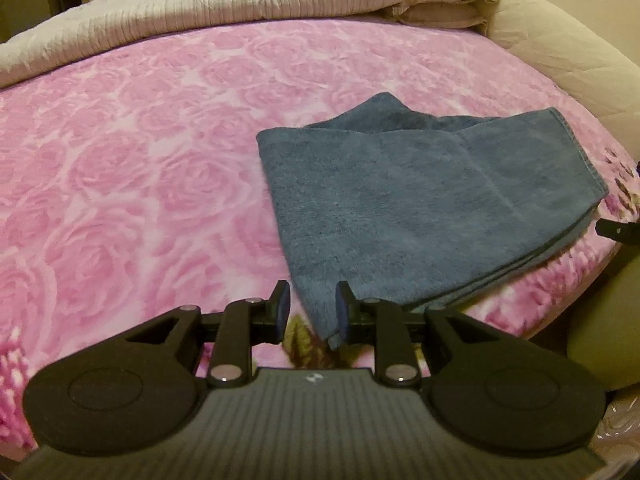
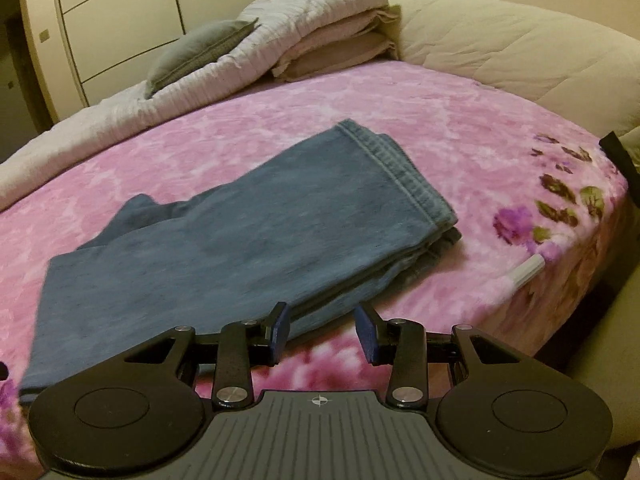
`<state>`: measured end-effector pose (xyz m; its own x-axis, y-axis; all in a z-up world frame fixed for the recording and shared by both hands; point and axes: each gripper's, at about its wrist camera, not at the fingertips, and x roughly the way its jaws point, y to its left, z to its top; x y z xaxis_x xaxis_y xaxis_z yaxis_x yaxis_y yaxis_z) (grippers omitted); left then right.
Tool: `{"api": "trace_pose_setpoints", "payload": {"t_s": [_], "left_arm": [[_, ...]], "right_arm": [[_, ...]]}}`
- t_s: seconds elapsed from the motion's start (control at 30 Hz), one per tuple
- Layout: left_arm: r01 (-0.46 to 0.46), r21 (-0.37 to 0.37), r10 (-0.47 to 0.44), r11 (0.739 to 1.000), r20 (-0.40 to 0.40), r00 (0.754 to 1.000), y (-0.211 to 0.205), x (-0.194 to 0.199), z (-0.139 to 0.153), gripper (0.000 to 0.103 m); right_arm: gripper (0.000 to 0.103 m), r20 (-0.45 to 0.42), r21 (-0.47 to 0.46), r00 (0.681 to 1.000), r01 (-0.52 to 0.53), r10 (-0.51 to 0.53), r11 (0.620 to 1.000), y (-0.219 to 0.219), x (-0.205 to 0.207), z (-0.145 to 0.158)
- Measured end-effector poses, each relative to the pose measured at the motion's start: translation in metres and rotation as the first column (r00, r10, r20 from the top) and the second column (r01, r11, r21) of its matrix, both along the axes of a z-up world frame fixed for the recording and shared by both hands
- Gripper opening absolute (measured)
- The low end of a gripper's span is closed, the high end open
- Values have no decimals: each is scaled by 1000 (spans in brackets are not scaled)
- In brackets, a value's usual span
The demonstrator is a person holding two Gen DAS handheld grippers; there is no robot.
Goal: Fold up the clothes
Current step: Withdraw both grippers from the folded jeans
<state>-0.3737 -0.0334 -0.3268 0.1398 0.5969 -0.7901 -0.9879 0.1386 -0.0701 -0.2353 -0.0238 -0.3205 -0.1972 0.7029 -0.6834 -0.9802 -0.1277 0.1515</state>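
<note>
A pair of blue jeans [image 1: 420, 200] [image 2: 260, 232] lies folded on the pink rose blanket [image 1: 140, 160] [image 2: 460, 128], near the bed's front edge. My left gripper [image 1: 313, 292] hovers at the near left corner of the jeans. Its jaws stand apart and that corner lies below the gap, close to the right finger, with no pad pressing on it. My right gripper [image 2: 322, 316] is open at the near edge of the jeans, with only blanket in its gap. The cloth starts just beyond its left finger [image 2: 280, 320].
A folded white quilt [image 1: 280, 0] [image 2: 320, 20] and a grey pillow [image 2: 200, 52] are stacked at the far side. A beige padded rim [image 1: 560, 48] [image 2: 520, 40] curves around the right. A small white tube [image 2: 528, 270] lies at the bed's edge.
</note>
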Motion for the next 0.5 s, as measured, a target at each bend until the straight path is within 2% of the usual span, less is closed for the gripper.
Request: {"api": "trace_pose_setpoints", "payload": {"t_s": [0.5], "left_arm": [[1,61,0,998,-22,1000,-47,-5,23,26]], "right_arm": [[40,-10,39,996,-84,85,996,-54,-30,23]]}}
